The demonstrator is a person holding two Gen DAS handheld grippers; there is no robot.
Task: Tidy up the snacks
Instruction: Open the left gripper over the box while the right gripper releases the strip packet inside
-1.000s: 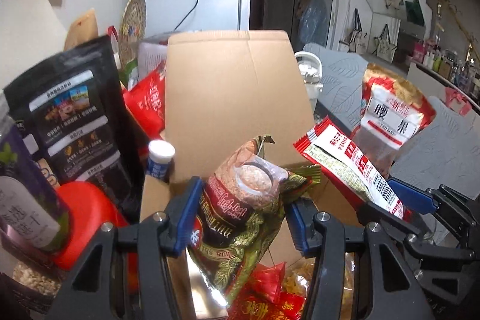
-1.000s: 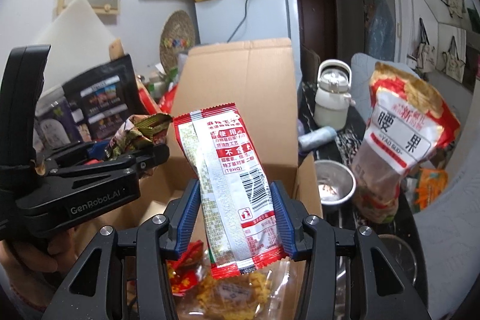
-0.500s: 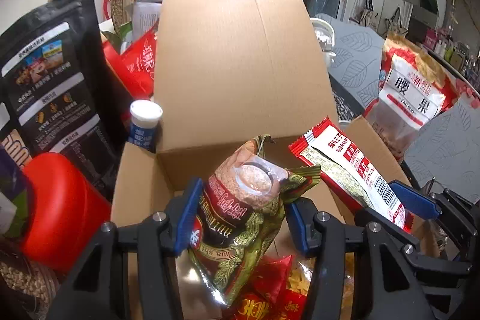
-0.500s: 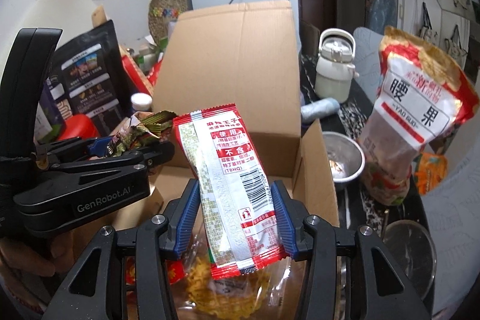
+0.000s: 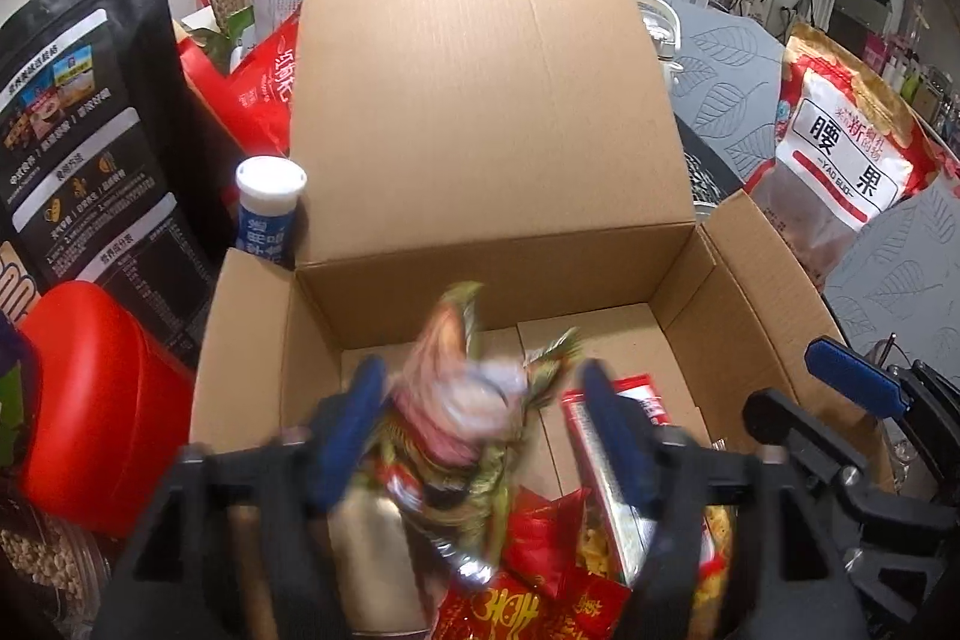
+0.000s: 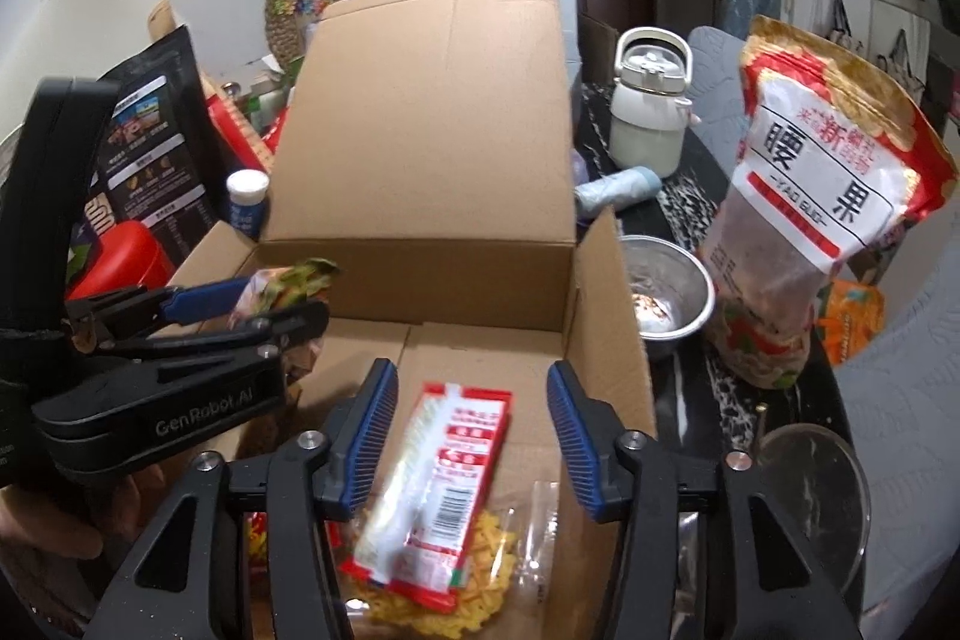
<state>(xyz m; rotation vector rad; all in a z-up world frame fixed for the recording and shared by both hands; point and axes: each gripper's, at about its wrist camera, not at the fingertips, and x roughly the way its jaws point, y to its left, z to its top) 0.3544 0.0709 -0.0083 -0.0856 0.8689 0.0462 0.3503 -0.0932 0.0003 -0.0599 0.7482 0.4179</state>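
With both sets of jaws opening over the open brown cardboard box (image 6: pixel 420 148), the left gripper (image 5: pixel 480 436) has a blurred green-and-red snack pouch (image 5: pixel 462 418) loose between its pads, and the right gripper (image 6: pixel 471 436) stands clear of the red-and-white flat snack packet (image 6: pixel 444 490) lying inside on a clear bag of yellow crisps (image 6: pixel 444 598).

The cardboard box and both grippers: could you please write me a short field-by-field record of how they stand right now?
container: cardboard box, lid flap up, several snack packs inside
left gripper: opening; blurred green-and-red snack pouch between the jaws, over the box
right gripper: opening; red-and-white snack packet lies free between its jaws on a yellow snack bag
outside the box: large cashew bag, steel bowl
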